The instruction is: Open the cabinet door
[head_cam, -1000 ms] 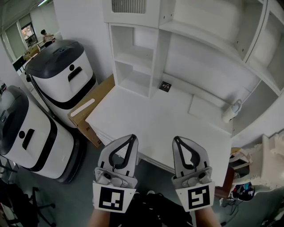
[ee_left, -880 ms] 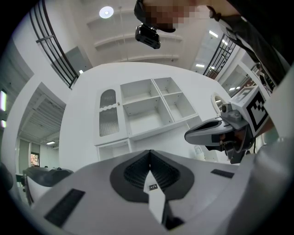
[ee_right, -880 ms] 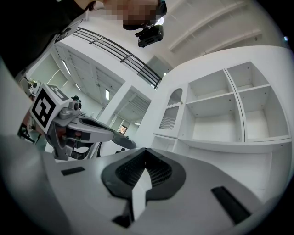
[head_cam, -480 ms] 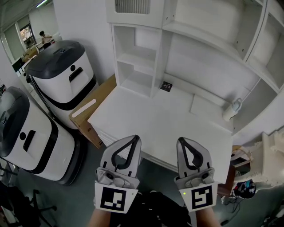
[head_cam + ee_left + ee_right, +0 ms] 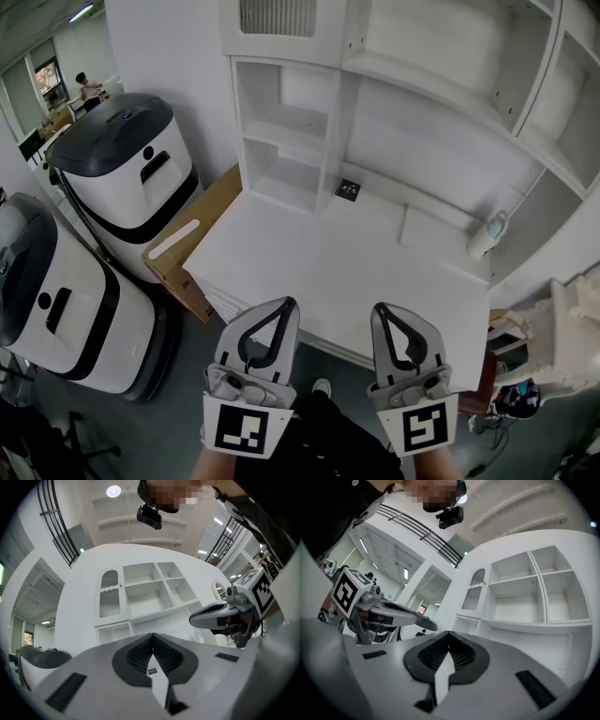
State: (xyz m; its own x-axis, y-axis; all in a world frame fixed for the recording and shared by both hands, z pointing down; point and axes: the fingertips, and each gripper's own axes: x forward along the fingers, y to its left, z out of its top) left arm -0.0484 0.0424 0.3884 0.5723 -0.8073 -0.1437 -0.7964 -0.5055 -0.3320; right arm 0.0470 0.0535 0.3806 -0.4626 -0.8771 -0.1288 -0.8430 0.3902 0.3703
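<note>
Left gripper (image 5: 287, 307) and right gripper (image 5: 379, 311) are both closed with nothing between the jaws, hovering at the near edge of the white desk (image 5: 309, 262). Cabinet door (image 5: 274, 17) — slatted panel, top left of the shelf unit (image 5: 281, 183) beyond the desk, shut, well apart from both. Likely rigid, light, slick paint; handle unclear — I'd take the free edge.

Head view looks steeply down; both gripper views face the cabinet (image 5: 286, 45).
</note>
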